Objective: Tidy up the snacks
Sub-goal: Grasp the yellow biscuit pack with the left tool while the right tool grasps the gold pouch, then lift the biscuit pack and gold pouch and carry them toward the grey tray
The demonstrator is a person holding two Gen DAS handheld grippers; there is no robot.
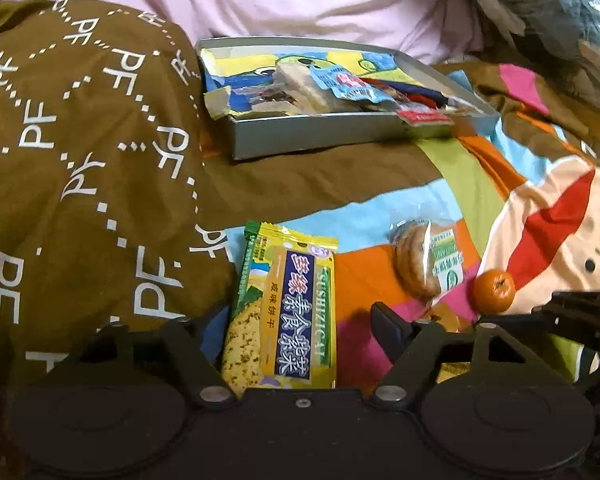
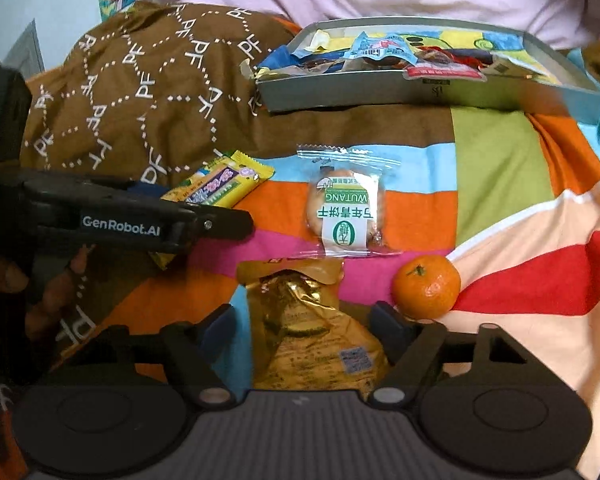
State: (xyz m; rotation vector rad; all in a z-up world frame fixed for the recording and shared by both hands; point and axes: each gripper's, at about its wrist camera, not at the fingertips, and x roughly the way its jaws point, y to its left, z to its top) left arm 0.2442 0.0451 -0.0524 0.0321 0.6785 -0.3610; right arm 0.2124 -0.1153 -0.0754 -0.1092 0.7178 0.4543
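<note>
- Left wrist view: the left gripper [image 1: 296,320] has its fingers [image 1: 386,322] on either side of the yellow cracker packet [image 1: 284,312], which lies flat on the colourful bedspread [image 1: 472,184]. The right finger stands clear of the wrapper; the left one is at its edge, and I cannot tell whether it presses. I judge this an open straddle, lined up for a grasp.
- The grey box [image 1: 340,132], the landmark, sits beyond the packet and already holds wrapped snacks; the packet probably goes there.
- Nearer than the box, right of the packet, lie a clear biscuit pack [image 1: 424,264] and a mandarin [image 1: 494,292].
- The brown patterned quilt [image 1: 80,140] bulges against the box's left side.
- Right wrist view: the right gripper [image 2: 300,322] has its fingers [image 2: 388,322] astride the gold foil pouch [image 2: 308,328], with a gap visible on both sides, so it is open.
- The mandarin [image 2: 426,286] is just beside the right finger and could get nudged.
- The biscuit pack [image 2: 346,208] lies between pouch and grey box [image 2: 420,92], in the straight path.
- The left gripper [image 2: 236,224] crosses from the left over the cracker packet [image 2: 224,184].
</note>
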